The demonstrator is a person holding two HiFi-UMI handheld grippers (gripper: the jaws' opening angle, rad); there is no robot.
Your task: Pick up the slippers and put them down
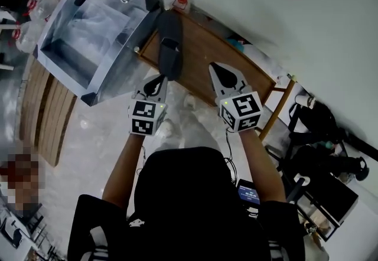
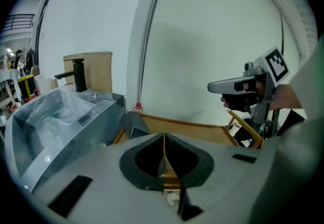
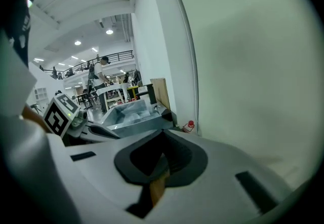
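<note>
Your left claw (image 1: pixel 158 81) has its jaws pressed together with nothing between them, the seam plain in the left gripper view (image 2: pixel 163 136), and your right claw (image 1: pixel 216 71) reads the same in its own view (image 3: pixel 162 135), pads meeting and empty. Both hover over the low wooden table (image 1: pixel 207 53), neither touching anything. Just at 12 o'clock from the left claw's tip lies the dark grey slipper (image 1: pixel 169 47), flat on the table's left part and running lengthwise away from you; from the right claw it sits at about 10 o'clock, a little apart. So you are, by my reading, on the approach, with no pick yet made. The next move calls for spreading the left jaws before you go lower, then closing over the near edge of the slipper. Further out, at 10 o'clock, a metal basin (image 1: pixel 121 56) with a black tap stands against the table, and a red-capped bottle (image 1: pixel 182 0) sits at the table's far corner. Only one slipper shows; I can't find a second anywhere. The left gripper view shows just the slipper's far end (image 2: pixel 133 125) above the claw body, and the right gripper view misses the slipper altogether, showing mostly wall.
</note>
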